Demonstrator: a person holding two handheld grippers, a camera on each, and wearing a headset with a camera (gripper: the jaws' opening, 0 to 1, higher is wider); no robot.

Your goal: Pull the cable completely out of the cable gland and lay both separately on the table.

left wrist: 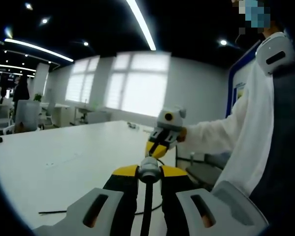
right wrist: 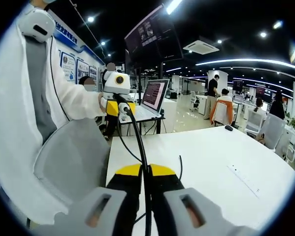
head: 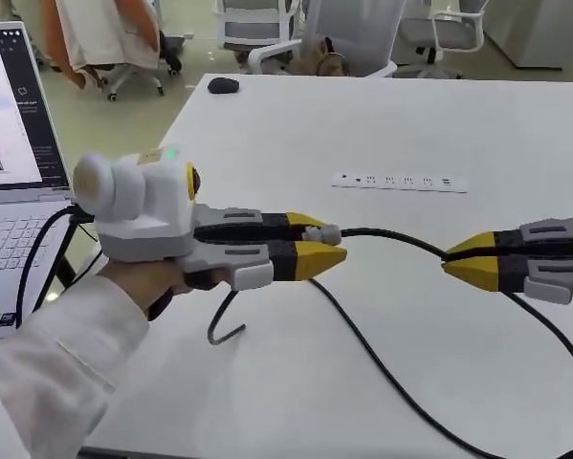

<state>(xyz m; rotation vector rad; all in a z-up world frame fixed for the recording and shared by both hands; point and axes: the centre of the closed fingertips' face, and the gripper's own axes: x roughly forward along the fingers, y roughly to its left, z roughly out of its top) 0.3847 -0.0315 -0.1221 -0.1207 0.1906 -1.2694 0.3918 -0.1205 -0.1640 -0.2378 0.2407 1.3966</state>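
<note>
Cable (head: 391, 235) spans the gap between the two grippers in the head view, running left to right over the table (head: 382, 124). The gland (head: 326, 232) is at its left end, pinched in the left gripper (head: 339, 244). The right gripper (head: 451, 260) is clamped on the cable itself.

Left gripper view: jaws closed on the gland (left wrist: 149, 169), right gripper (left wrist: 156, 150) straight ahead.

Right gripper view: jaws closed on the cable (right wrist: 140, 140), which leads forward to the left gripper (right wrist: 118, 109).

Pulling apart along that line looks likely to free it.
</note>
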